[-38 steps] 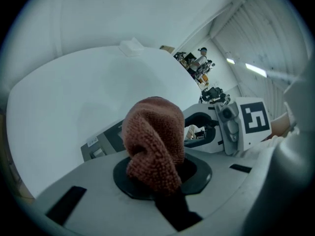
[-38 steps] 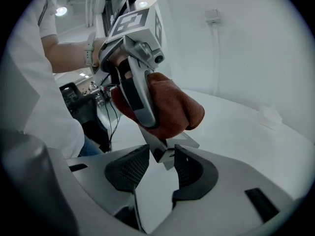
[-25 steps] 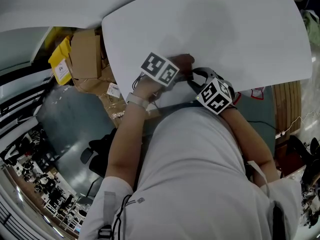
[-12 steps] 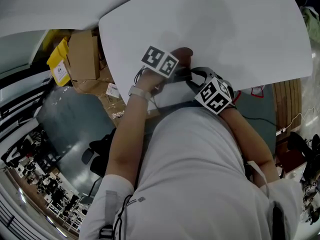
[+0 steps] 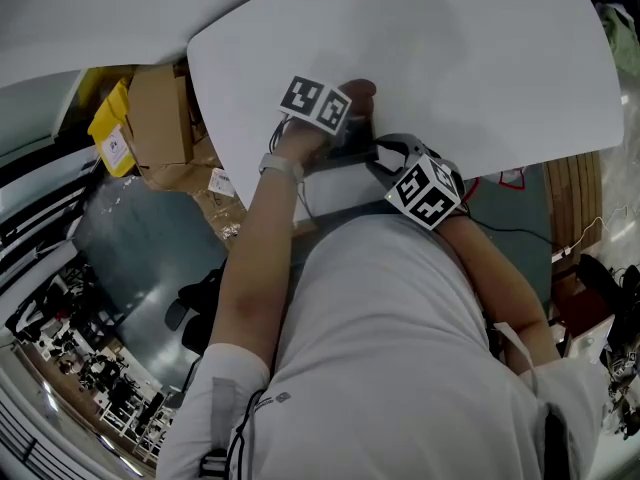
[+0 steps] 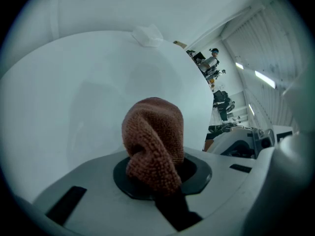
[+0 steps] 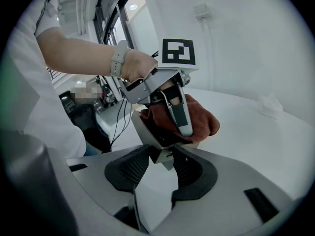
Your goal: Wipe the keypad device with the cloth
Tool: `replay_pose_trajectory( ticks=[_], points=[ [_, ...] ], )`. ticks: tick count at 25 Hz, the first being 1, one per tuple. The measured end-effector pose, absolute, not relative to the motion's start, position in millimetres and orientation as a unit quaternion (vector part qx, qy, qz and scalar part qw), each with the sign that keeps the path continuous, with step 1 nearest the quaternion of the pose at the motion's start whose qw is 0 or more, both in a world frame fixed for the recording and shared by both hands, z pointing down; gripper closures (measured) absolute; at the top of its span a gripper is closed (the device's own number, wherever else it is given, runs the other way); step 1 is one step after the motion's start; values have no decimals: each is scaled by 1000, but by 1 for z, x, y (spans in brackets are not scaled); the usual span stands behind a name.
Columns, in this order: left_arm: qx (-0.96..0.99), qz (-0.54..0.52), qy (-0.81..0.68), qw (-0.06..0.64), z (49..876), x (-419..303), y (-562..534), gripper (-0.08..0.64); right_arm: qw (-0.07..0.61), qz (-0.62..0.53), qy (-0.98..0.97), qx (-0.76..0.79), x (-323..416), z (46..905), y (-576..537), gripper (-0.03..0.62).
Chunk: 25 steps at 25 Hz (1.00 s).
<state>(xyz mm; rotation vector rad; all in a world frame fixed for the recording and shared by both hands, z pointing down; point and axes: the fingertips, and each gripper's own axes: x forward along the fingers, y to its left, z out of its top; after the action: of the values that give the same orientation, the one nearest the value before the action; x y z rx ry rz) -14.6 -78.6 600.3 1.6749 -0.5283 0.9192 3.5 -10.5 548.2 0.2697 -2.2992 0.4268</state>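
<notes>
The brown cloth point(image 6: 152, 141) is bunched up in my left gripper point(image 6: 156, 183), which is shut on it. In the right gripper view the cloth point(image 7: 203, 121) lies against the top of the grey keypad device point(image 7: 146, 132), with a finger point(image 7: 180, 113) of the left gripper across it. My right gripper point(image 7: 160, 162) holds the device by its lower corner, with a jaw against each side. In the head view both marker cubes, the left point(image 5: 317, 103) and the right point(image 5: 425, 190), sit close together over the near edge of the white table point(image 5: 480, 58). The keypad face is hidden.
A small white object point(image 6: 147, 35) lies far out on the table. Cardboard boxes point(image 5: 165, 113) and a yellow package point(image 5: 110, 133) sit on the floor to the left. A wooden slatted piece point(image 5: 575, 198) stands to the right. The person's body fills the near side.
The left gripper with the cloth has slid a little farther out over the table. The right gripper has hardly moved.
</notes>
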Motion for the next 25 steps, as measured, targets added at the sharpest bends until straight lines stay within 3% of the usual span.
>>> replay_pose_trajectory(
  ticks=[25],
  points=[
    [700, 387, -284, 529, 632, -24, -110, 497, 380, 180, -900, 114, 3, 550, -9, 439]
  ],
)
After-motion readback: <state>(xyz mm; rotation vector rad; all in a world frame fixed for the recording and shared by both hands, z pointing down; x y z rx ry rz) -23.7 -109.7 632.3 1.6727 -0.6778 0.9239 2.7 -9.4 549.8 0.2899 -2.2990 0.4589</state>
